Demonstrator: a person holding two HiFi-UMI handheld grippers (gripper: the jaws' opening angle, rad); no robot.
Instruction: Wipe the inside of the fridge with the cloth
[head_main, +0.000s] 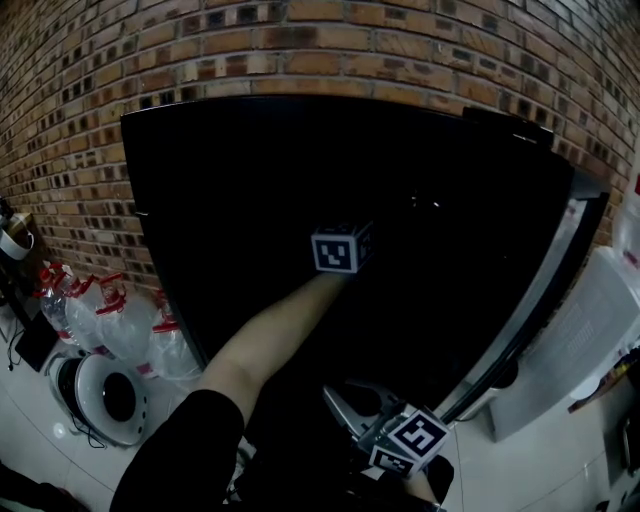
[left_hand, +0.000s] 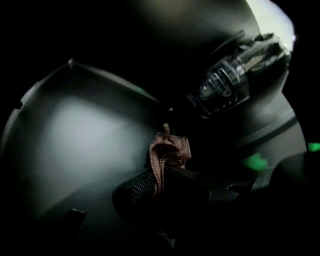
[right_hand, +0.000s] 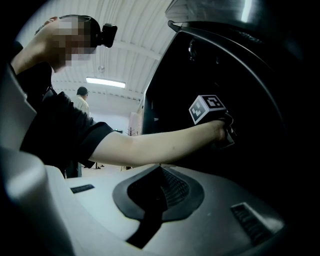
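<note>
The fridge (head_main: 250, 180) stands open in front of a brick wall (head_main: 300, 40). It is very dark inside. Its door (head_main: 585, 320) is swung out to the right, and the inner side of the door is pale.

The person's left arm (head_main: 270, 335) reaches deep into the fridge. The cube (head_main: 335, 250) on the left claw (left_hand: 161, 172) shows white and black against the dark. In the left gripper view, the two jaws are pressed together on the cloth (left_hand: 170, 152). The cloth is pinkish and crumpled, and a bunch of it sticks up past the jaw tips. It is inside the fridge, near a smooth grey wall (left_hand: 75, 140) (I cannot tell if the cloth touches that wall). Up and to the right of the cloth is a shiny ribbed thing (left_hand: 225, 80), too dark to name. A small green glow (left_hand: 257, 161) shows low on the right.

The right claw (right_hand: 161, 172) is down by the person's body, outside the fridge and well apart from the left one. Its jaws are pressed together with nothing between them. Its view looks up at the left arm stretched into the fridge.

On the white floor (head_main: 540, 470) to the left of the fridge are some clear bottles (head_main: 125, 320) with red tops. Just in front of them lies a round white and black thing (head_main: 100, 400). Far back in the right gripper view stands another person (right_hand: 80, 102) under a long light (right_hand: 105, 81).
</note>
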